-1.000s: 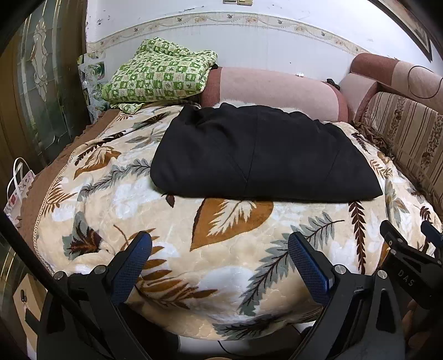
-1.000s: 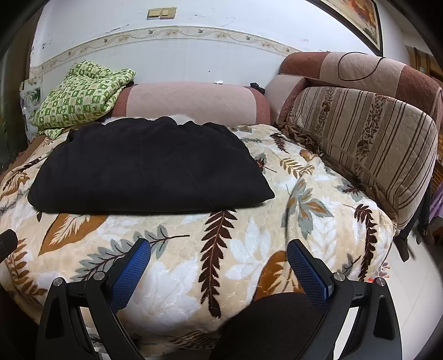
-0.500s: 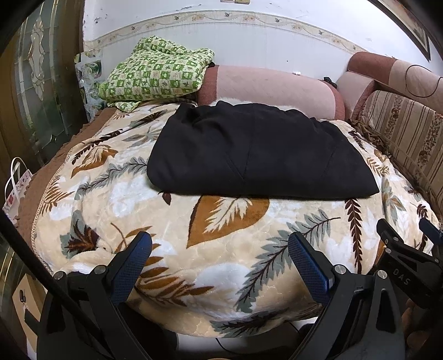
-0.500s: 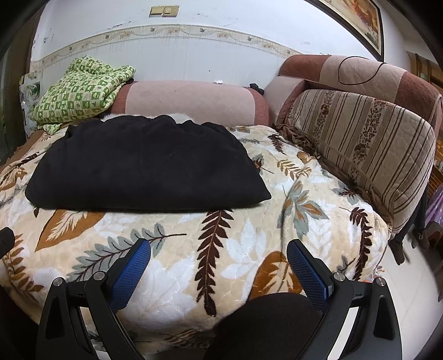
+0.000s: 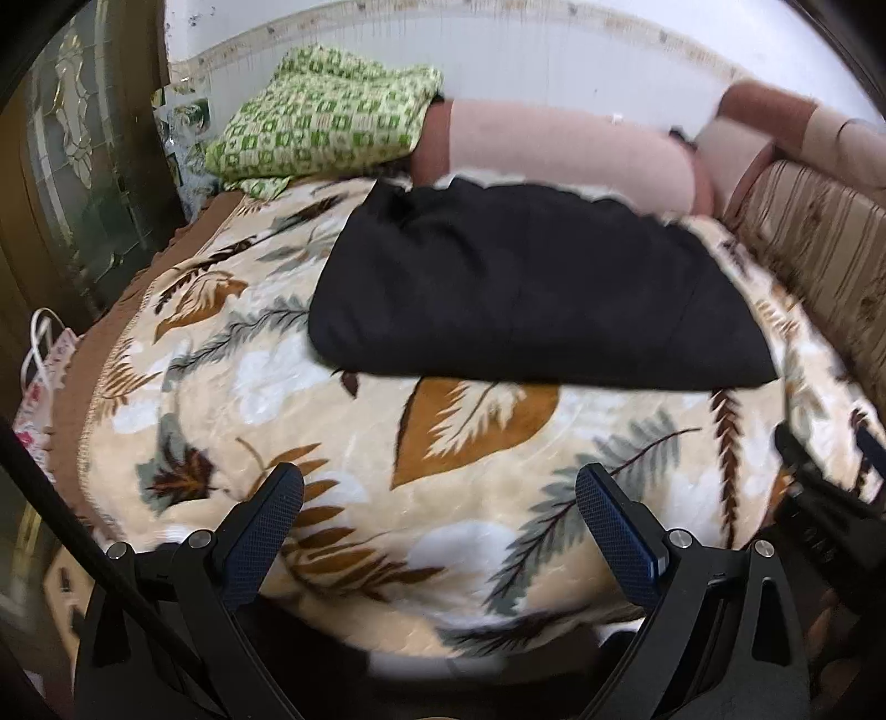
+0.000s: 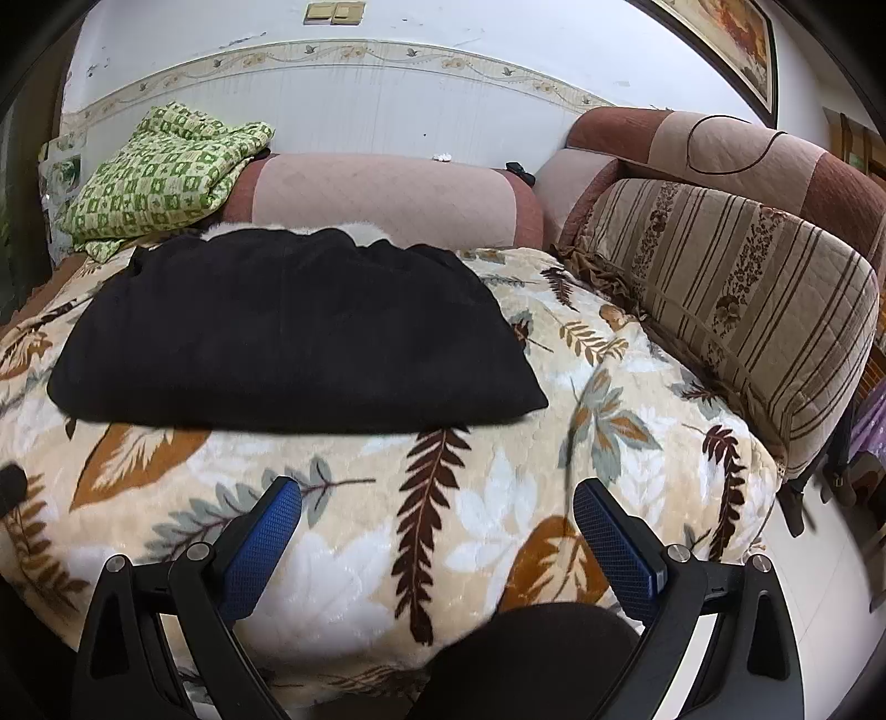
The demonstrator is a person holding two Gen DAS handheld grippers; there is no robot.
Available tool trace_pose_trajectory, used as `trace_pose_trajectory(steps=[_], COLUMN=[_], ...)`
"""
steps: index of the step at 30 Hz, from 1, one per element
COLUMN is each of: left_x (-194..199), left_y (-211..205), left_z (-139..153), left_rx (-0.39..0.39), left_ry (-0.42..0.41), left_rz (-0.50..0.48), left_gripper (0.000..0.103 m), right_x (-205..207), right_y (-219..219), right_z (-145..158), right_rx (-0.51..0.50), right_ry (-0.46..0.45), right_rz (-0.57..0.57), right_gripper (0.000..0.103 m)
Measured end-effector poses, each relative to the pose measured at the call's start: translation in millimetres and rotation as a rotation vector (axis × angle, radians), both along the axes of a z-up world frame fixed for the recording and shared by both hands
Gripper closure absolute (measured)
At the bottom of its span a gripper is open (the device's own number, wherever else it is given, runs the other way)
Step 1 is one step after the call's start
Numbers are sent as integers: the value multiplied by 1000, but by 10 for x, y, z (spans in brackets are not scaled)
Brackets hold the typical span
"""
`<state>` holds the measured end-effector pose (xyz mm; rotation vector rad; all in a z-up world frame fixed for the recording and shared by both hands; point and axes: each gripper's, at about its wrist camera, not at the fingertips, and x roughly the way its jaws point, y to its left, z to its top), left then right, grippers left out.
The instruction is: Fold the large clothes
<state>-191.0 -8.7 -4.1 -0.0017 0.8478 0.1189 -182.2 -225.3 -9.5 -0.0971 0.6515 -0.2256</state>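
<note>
My left wrist view is motion-blurred throughout; the black garment (image 5: 526,288) shows no legible seam or edge detail there. The garment's far edge hides a strip of white fluffy material (image 6: 360,231), so I cannot identify it. The right claw (image 5: 830,471) is cut off by the left view's right edge. A dark rounded shape (image 6: 531,659) covers the leaf-print blanket (image 6: 343,576) at the bottom of the right view; I cannot identify it. The framed picture (image 6: 736,39) is cropped top right.
</note>
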Motion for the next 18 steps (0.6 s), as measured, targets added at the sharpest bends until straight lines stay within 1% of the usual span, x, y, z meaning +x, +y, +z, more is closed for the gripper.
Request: trace_pose_trajectory(steps=[4,7,11,16,18], left_x=[22,35,77,238,342], left_y=[55,76,62,-37,-95], left_z=[98,206,377,591,625], left_rx=[-12,-20,-44,-76,-86], left_ry=[-21,-53,-116,-180,-171], left_rz=[11,13,-15,-47,-51], left_gripper=[5,5,5,5,5], right_x=[51,93,169,286,321], right_y=[-11,-39,-117,-267,-322], right_z=[132,209,249,294,317], right_rx=[4,3,6,22,27], right_ry=[-10,-16,-9,-3,-5], right_rz=[1,-6,-26,-60,-70], right_gripper=[3,3,3,3,3])
